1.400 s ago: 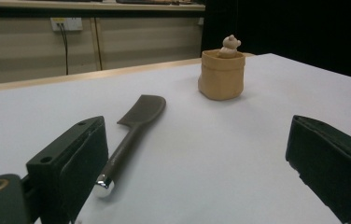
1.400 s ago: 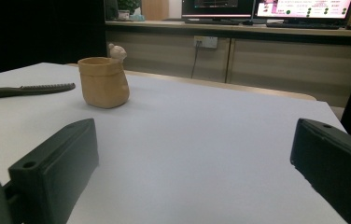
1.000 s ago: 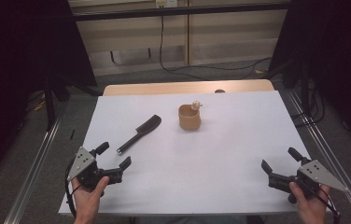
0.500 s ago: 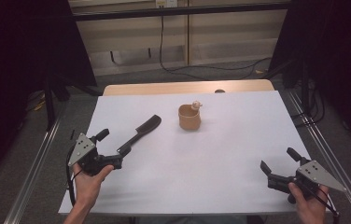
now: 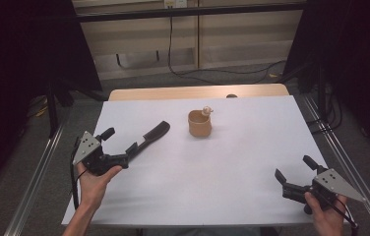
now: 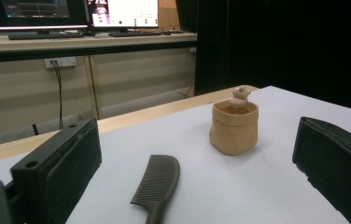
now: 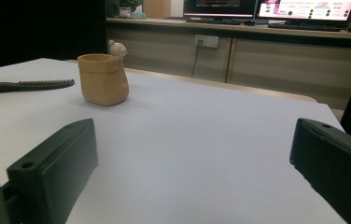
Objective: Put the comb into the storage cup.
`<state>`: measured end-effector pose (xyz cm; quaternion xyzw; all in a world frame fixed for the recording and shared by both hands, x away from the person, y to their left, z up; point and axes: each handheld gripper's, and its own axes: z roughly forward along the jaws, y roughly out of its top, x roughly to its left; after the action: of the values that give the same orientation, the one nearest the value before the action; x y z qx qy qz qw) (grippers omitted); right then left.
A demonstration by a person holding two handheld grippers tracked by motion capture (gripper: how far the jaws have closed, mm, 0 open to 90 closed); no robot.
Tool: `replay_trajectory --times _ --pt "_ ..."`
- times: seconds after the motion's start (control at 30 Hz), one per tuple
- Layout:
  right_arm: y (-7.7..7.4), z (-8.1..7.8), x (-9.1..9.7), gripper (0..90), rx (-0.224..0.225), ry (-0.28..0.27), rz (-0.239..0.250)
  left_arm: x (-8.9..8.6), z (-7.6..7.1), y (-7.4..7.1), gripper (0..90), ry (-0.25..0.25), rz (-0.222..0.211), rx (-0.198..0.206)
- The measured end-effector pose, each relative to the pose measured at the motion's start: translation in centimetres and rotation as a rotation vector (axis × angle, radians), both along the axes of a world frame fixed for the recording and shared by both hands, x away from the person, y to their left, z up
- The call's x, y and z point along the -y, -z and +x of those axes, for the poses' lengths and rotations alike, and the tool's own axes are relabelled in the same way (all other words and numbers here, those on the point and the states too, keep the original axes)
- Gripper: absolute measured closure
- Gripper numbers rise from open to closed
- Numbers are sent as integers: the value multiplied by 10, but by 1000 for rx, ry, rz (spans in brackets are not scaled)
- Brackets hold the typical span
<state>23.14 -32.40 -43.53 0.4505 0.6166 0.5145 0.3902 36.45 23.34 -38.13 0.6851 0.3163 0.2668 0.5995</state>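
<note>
- The left tool (image 5: 122, 146) stood open, jaws straddling the black comb's (image 6: 157, 186) handle end, ready to close.
- The right tool (image 5: 292, 174) waited open, well apart.

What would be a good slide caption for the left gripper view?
Open left gripper straddling the handle end of a black comb, tan pot beyond.

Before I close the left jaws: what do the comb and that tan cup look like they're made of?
The comb looks like hard black plastic: uniform matte black, evenly moulded teeth, faint sheen along the spine. The tan cup looks like matte ceramic or clay shaped as a rolled paper bag: thick rim, soft creases, no gloss. It could be resin. The small figure on its rim seems the same material.
</note>
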Motion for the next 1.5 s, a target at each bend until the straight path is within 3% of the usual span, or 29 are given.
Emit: replay_trajectory --times 0.1,0.2,0.4,0.57,0.67,0.77,0.83,0.97,1.0,1.1,1.17,1.27,1.43,1.47,1.5 --pt "0 0 0 3 -1 0 0 4 6 1 16 1 -4 -4" --pt "0 1 0 3 -5 3 4 8 13 1 17 11 34 7" --pt "0 0 0 3 -4 1 1 10 27 -1 16 27 42 -22" --pt "0 0 0 2 -7 -3 0 12 31 -2 19 36 30 -14" --pt "0 0 0 2 -3 -4 0 14 35 -5 19 30 57 -12" --pt "0 0 0 2 -3 -5 -1 16 39 -7 21 41 70 -28" --pt "0 0 0 2 -4 -4 -1 17 40 -6 29 44 56 -25" --pt "0 0 0 1 -2 -7 -1 19 44 -3 30 57 79 -49" --pt "0 0 0 2 -3 -7 -2 19 48 -2 30 64 112 -77" --pt "0 0 0 1 -6 -9 1 18 50 -2 33 46 116 -80" --pt "1 1 -1 0 -5 -15 2 18 55 -4 35 67 103 -139" --pt "1 1 -1 0 -5 -17 -1 18 59 -5 34 84 141 -182" --pt "0 0 -1 0 -6 -13 -1 20 65 -2 52 108 167 -275" --pt "0 0 0 0 -6 -13 -1 20 65 -2 51 108 167 -275" --pt "0 0 0 1 -6 -11 1 20 68 -4 40 137 170 -320"
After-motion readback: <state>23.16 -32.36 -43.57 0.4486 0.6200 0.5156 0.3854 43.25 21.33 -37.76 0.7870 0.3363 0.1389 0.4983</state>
